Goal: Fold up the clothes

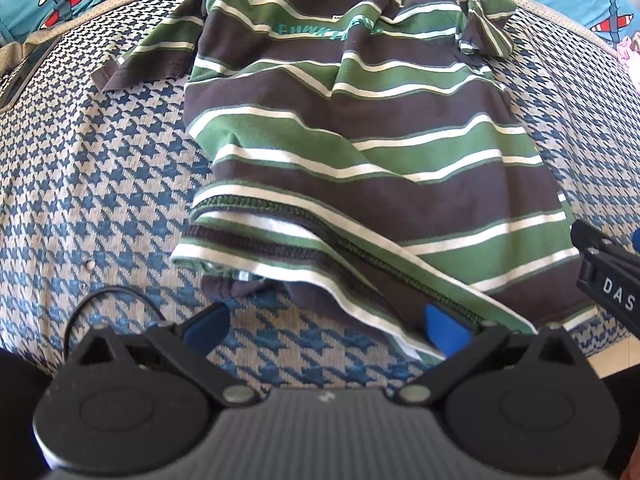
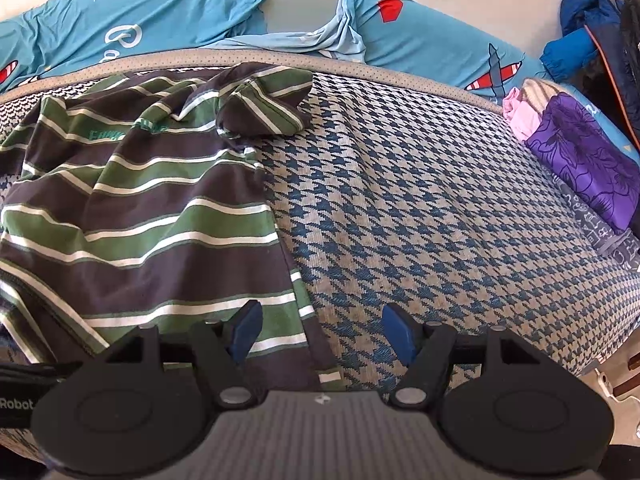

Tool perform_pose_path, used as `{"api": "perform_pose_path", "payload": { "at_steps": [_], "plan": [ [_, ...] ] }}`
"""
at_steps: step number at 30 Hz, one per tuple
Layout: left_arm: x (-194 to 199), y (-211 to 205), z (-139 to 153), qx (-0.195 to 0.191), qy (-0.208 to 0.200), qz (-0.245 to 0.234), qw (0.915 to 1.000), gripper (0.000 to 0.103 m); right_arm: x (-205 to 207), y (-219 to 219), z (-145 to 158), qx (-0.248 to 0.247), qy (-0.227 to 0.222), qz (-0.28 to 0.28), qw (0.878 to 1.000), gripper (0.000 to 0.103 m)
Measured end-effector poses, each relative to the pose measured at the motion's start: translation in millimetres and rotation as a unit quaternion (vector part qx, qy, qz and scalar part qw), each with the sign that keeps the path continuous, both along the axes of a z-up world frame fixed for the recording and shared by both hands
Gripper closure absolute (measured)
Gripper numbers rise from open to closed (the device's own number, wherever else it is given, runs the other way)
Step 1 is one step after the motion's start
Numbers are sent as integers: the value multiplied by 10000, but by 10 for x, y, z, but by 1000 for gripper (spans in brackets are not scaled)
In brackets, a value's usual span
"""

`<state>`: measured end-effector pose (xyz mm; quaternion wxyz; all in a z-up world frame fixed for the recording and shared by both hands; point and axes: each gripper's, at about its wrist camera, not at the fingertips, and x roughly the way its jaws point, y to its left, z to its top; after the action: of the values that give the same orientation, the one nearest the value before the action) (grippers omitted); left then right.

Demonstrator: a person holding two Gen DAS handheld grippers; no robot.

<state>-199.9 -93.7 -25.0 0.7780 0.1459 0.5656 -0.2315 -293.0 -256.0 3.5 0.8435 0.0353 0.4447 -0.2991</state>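
Bright even daylight, soft shadows, no glare; strong fisheye bend + dark corners, centre sharp.

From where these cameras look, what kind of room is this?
Most likely a bedroom. A striped shirt is spread on a houndstooth-patterned mattress, blue bedding printed with aeroplanes is bunched along the far edge, and a small pile of clothes waits at one side.

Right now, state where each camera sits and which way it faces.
Left wrist: on the left gripper, tilted steeply down at the striped shirt's hem; own open fingers and the right gripper's tip show.
Right wrist: on the right gripper, angled down at the shirt's side edge; own open fingers show.
Shared: shirt, houndstooth cover.
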Motion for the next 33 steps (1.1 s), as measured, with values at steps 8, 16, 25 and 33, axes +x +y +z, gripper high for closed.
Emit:
{"api": "perform_pose_path", "payload": {
  "at_steps": [8, 16, 25, 33],
  "plan": [
    [-33, -8, 33, 12, -96, 45, 9999, 0, -17, 18, 52, -152, -134, -53, 9998, 38],
    [-84, -41, 95, 42, -235, 93, 9997, 0, -39, 6, 109, 98, -300, -22, 9995, 38],
    [-143, -57, 179, 65, -386, 109, 9992, 0, -88, -27, 159, 175, -435, -85, 9989, 38],
    [-206, -104, 232, 96, -488, 85, 9987, 0, -136, -50, 196, 256, -545, -100, 9981, 38]
  ]
}}
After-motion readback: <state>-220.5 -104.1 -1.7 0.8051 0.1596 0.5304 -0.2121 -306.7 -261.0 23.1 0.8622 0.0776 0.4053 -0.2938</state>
